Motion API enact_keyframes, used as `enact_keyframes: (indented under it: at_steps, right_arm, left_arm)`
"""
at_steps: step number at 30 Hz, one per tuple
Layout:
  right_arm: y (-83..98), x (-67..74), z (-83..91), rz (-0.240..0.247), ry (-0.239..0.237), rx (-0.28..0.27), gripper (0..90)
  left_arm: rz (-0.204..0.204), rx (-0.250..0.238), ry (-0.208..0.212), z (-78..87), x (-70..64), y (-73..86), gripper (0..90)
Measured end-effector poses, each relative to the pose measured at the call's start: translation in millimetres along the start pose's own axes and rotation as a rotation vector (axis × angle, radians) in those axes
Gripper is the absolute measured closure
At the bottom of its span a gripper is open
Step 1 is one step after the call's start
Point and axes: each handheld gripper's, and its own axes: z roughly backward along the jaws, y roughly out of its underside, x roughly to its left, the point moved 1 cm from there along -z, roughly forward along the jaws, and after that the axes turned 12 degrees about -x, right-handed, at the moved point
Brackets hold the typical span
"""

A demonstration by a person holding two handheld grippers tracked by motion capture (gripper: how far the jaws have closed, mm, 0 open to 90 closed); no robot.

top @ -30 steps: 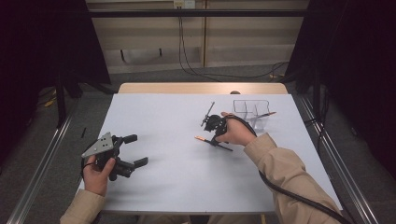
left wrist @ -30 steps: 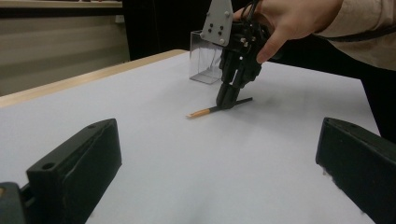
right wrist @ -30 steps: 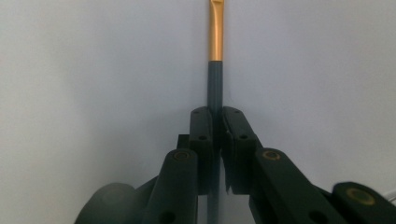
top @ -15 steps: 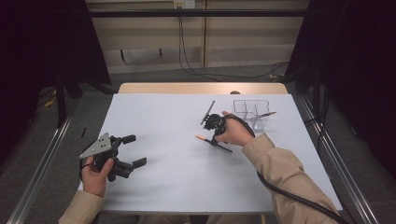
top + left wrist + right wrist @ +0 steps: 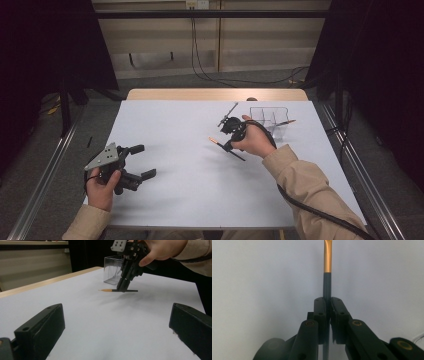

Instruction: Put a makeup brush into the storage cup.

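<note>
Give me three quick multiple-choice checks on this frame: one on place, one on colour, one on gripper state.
1. Where does the clear plastic organiser box stand?
A. far right of the white table
B. near left corner
C. on the floor

2. What colour is the tip section of the thin dark pencil?
A. blue
B. orange-gold
C. green

3. How is the left gripper?
A. shut on the pencil
B. shut on nothing
C. open

Answers: 1 A, the high view shows it there. 2 B, seen in the right gripper view. 3 C, its jaws stand wide apart.
</note>
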Motion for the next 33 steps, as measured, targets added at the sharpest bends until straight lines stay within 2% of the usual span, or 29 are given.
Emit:
enact_keyframes:
  at_steps: [5,14,21,33]
  right_arm:
    - [1.1,-3.1,10.8,-0.044,-0.005,-0.126,84.4]
    - [7.5,-6.2,17.0,-0.066,0.006,-0.291,84.3]
    - [16.8,-8.2,26.2,-0.080,0.019,-0.446,84.4]
    - [28.2,-10.2,36.1,-0.110,0.012,-0.580,84.4]
  left_arm:
    - [0.000,0.002,-0.002,-0.3,0.2,0.7,0.0]
    - [-0.004,-0.001,-0.003,0.0,1.2,-0.2,0.0]
    - [0.002,-0.005,-0.003,-2.9,1.2,-0.3,0.0]
    - [0.009,-0.005,-0.012,-2.1,1.1,0.9,0.0]
